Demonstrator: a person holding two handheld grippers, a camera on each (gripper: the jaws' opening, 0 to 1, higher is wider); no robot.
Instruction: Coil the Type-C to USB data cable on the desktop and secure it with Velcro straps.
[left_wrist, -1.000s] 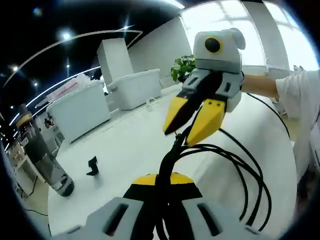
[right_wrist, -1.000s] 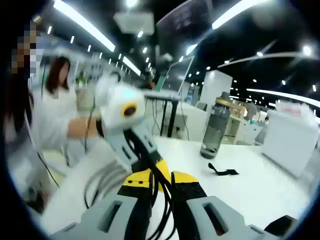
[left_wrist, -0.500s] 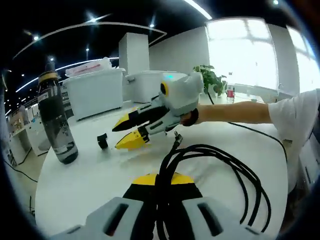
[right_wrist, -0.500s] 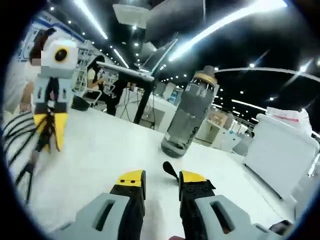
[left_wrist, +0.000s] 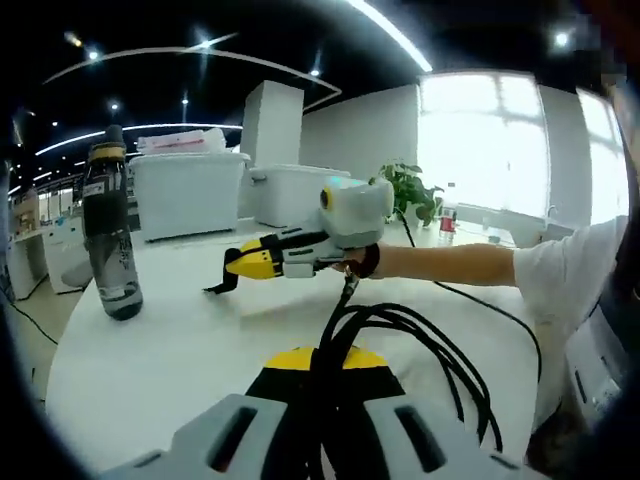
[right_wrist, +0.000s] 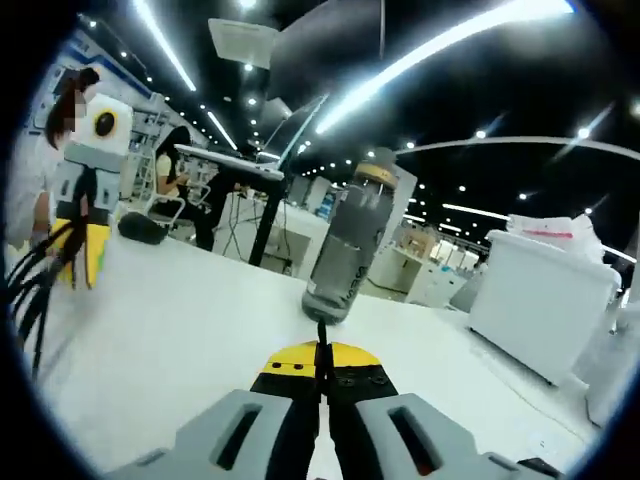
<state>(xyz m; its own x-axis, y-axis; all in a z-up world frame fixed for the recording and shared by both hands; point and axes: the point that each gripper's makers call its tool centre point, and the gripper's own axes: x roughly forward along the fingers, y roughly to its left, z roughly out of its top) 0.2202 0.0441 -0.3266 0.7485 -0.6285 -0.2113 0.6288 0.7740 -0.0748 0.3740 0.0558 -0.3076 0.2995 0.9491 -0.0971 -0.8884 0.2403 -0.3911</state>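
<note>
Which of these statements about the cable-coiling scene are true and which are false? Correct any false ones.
1. The left gripper is shut on the coiled black cable. True.
2. The right gripper holds the black Velcro strap in its fingers. True.
3. The water bottle lies on its side. False: it stands upright on the white table.
4. The strap is already wrapped around the cable. False: it hangs from the right gripper, apart from the coil.
</note>
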